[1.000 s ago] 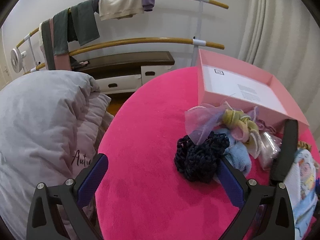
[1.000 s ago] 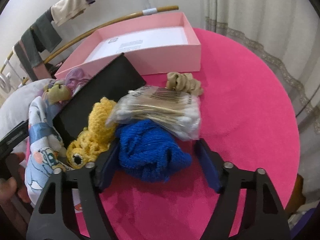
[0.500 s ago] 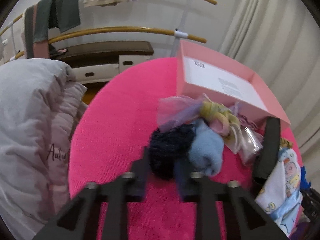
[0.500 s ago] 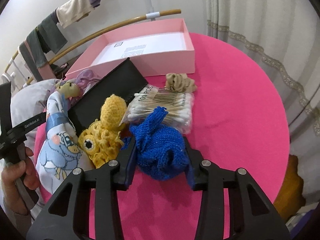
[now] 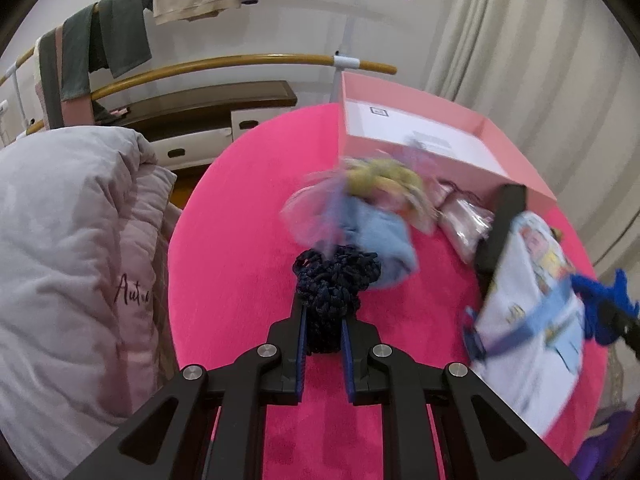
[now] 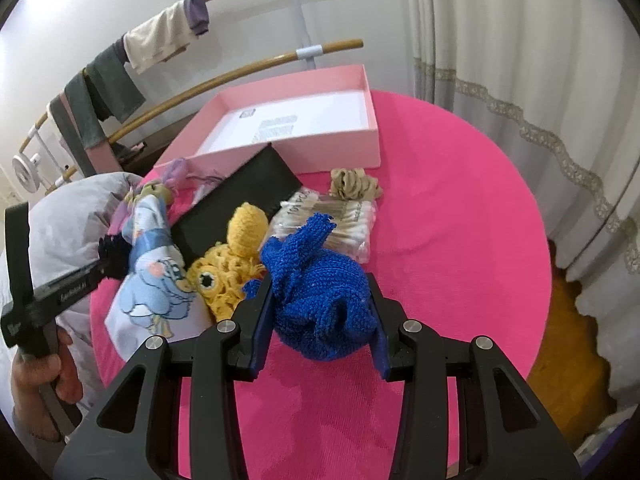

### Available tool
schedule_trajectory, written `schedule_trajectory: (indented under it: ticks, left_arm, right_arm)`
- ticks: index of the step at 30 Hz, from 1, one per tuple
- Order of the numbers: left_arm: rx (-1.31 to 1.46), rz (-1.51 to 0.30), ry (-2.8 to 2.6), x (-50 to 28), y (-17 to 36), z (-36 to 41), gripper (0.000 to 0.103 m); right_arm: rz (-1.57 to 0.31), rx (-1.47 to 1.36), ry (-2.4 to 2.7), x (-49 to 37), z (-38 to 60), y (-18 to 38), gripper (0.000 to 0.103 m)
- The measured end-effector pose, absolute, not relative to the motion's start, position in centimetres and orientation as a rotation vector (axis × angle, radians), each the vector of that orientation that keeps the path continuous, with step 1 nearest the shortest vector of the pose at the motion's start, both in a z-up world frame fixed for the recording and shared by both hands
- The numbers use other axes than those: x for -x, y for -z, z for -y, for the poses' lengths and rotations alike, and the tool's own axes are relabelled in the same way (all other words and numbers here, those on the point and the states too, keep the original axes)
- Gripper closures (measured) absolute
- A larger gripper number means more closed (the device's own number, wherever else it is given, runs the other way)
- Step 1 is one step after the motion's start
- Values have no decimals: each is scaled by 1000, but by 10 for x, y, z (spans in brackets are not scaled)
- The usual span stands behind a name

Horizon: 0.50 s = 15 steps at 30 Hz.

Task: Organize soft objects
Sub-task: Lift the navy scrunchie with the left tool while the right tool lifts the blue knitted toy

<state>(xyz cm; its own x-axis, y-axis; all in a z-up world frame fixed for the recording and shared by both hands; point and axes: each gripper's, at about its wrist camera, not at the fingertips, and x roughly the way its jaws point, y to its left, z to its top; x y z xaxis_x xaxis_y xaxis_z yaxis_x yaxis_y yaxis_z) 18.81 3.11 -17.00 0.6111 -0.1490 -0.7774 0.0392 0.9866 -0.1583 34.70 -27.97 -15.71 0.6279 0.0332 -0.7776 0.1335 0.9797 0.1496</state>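
Navy crochet piece [image 5: 334,280] lifted, seemingly bunched.

- The right claw [image 6: 320,312] grips a blue crocheted piece [image 6: 320,292] between both fingers.
- Just left of it, a yellow crocheted toy [image 6: 232,260] lies on the pink counter [image 6: 460,208].
- A cotton swab pack [image 6: 340,224] lies behind it, with a tan scrunchie [image 6: 354,184] further back.
- An open pink box [image 6: 288,128] sits at the counter's far edge.
- At the left edge, the left claw [image 6: 114,258] clamps a dark knit piece [image 6: 115,257].

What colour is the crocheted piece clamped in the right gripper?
Royal blue. The right gripper is shut on the crocheted piece; the right wrist view shows it best.
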Motion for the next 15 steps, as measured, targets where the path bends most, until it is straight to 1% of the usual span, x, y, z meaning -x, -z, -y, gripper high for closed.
schedule_trajectory:
  ticks: [6, 11, 15]
  left_arm:
    - [136, -916, 183, -157, 143, -19, 92]
    - [127, -876, 204, -147, 117, -21, 92]
    - [108, -877, 196, -147, 114, -24, 91]
  right_arm:
    - [-853, -197, 39, -342, 275, 143, 65]
    - [-829, -192, 25, -342, 271, 136, 65]
    - [-825, -190, 13, -343, 268, 134, 65]
